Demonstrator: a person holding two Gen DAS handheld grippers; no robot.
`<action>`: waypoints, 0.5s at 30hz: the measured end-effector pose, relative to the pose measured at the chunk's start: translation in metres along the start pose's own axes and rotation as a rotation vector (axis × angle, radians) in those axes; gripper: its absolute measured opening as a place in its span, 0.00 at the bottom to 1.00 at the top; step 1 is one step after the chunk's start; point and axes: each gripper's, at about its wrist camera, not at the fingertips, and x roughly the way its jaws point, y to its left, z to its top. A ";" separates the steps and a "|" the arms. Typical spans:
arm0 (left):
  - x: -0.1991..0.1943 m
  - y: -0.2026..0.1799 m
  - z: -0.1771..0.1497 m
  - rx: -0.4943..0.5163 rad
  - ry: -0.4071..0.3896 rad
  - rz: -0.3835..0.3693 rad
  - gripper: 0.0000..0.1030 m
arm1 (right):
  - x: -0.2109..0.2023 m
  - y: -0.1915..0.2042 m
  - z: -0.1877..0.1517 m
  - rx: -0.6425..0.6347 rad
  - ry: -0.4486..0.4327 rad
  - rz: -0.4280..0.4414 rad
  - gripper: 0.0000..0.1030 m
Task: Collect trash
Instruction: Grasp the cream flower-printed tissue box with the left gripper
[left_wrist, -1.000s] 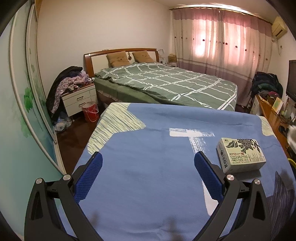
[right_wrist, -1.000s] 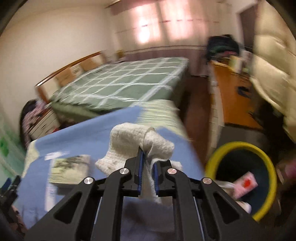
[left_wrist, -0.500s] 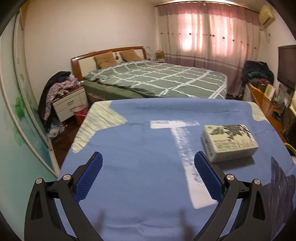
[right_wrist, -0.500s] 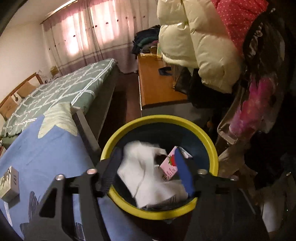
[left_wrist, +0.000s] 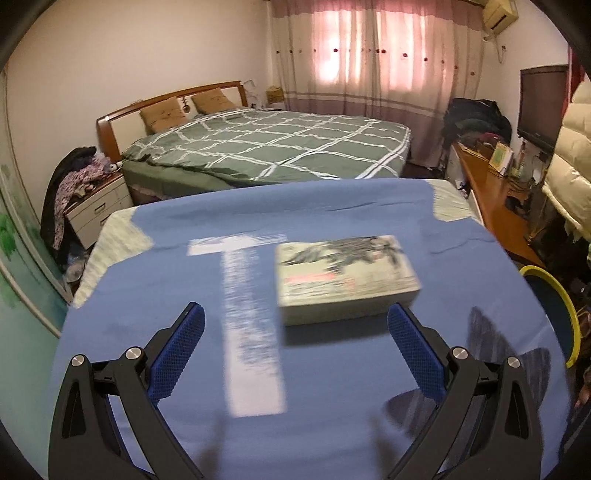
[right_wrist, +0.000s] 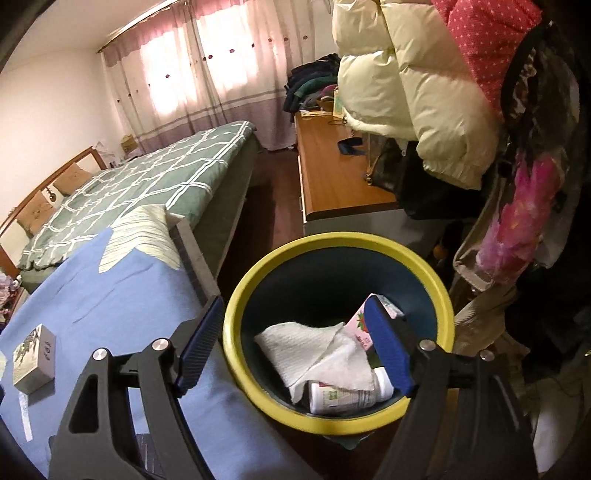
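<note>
White tissue wad (right_wrist: 317, 350) now in the yellow-rimmed bin (right_wrist: 332, 240), on top of a pink carton (right_wrist: 360, 321) and a bottle (right_wrist: 347, 397); a second ago the right claw (right_wrist: 295, 343) pinched it. Claw's jaws are opening, nothing between them. Drop done. Left claw (left_wrist: 295, 354), released and empty, has closed on the box (left_wrist: 343, 273) on the blue bench (left_wrist: 332, 387), likely next. Bin contents: right view only.
</note>
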 end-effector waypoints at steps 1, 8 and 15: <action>0.002 -0.007 0.002 0.003 0.002 0.002 0.95 | 0.000 0.001 0.000 -0.002 0.001 0.006 0.72; 0.025 -0.053 0.015 0.014 0.029 0.036 0.95 | -0.001 0.004 -0.002 -0.001 0.014 0.069 0.72; 0.056 -0.068 0.020 0.030 0.079 0.063 0.95 | -0.002 0.007 -0.002 -0.002 0.022 0.103 0.72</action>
